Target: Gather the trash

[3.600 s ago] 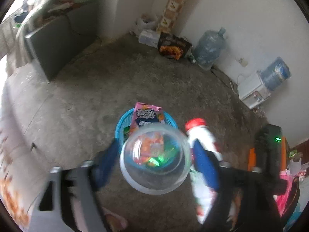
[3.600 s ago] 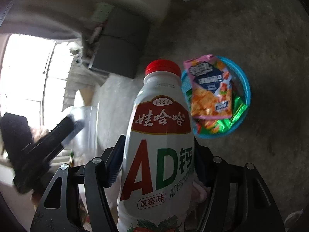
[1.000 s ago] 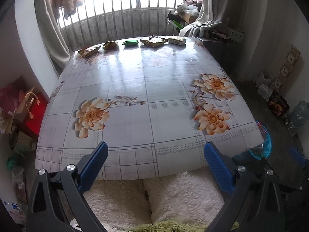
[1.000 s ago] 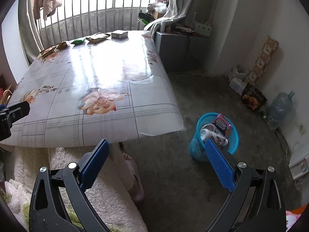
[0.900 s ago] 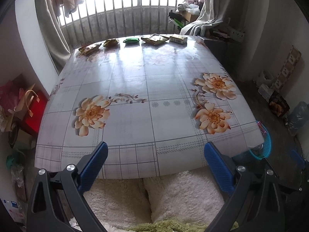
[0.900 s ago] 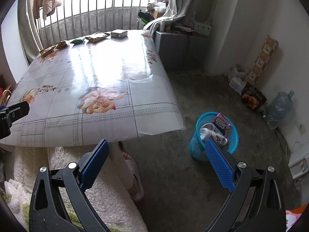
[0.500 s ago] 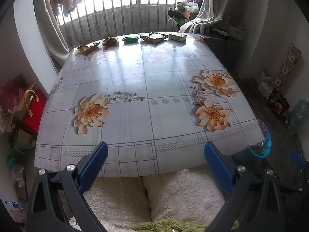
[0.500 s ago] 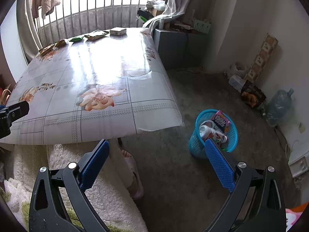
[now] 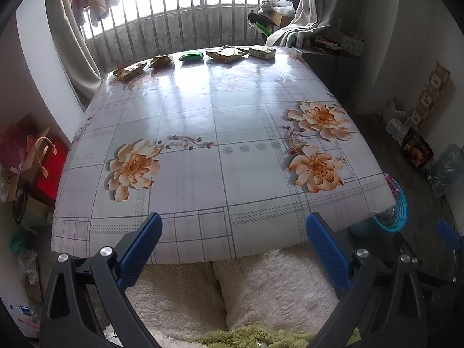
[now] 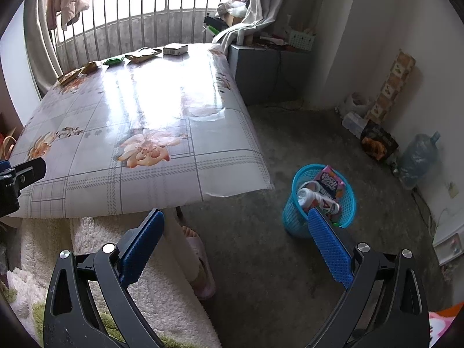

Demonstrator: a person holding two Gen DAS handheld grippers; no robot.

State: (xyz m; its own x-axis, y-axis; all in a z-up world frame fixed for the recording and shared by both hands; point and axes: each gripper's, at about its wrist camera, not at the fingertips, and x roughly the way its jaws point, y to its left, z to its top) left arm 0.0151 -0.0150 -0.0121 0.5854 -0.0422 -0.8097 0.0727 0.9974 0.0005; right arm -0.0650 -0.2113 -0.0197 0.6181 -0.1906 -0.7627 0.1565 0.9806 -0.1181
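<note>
Left gripper point(image 9: 232, 232): jaws wide apart, empty, above floral plastic-covered table point(image 9: 203, 133)
Right gripper point(image 10: 235, 229): spread, empty
Blue plastic mesh basket point(image 10: 293, 217): white bottle point(image 10: 317, 198), pink packet point(image 10: 330, 182) inside

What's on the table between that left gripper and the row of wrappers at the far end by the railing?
Nothing. In the left wrist view the flowered tablecloth lies bare from the open left gripper to the wrappers lined along the far edge.
</note>
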